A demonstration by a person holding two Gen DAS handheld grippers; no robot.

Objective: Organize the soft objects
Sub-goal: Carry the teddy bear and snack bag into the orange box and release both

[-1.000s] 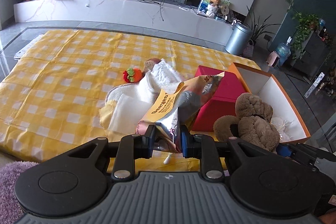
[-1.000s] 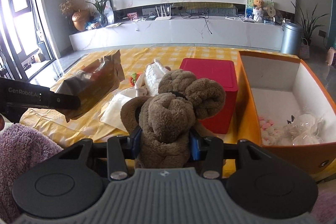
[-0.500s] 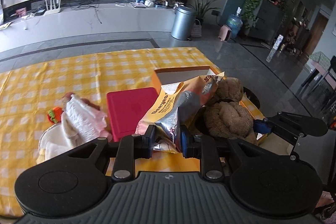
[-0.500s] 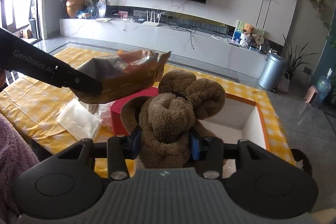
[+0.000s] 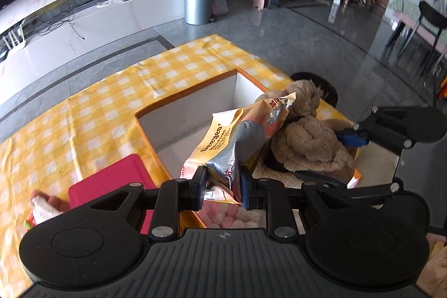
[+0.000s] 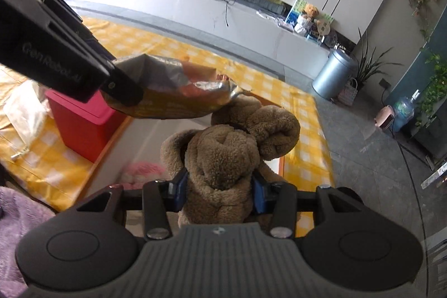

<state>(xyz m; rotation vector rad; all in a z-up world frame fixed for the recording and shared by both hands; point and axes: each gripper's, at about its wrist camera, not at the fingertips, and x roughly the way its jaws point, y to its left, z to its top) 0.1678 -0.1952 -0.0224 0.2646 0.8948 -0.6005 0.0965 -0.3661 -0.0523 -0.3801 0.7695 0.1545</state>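
- Left gripper (image 5: 222, 186) clamps a snack bag (image 5: 237, 136), held above the open orange box (image 5: 145, 127).
- Right gripper (image 6: 217, 190) squeezes a brown plush (image 6: 223, 155) over that box.

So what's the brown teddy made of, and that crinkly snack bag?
The brown teddy looks like fuzzy curly plush fabric, matte and nubbly. The snack bag seems to be thin plastic foil: its inside shines silver and it creases sharply.
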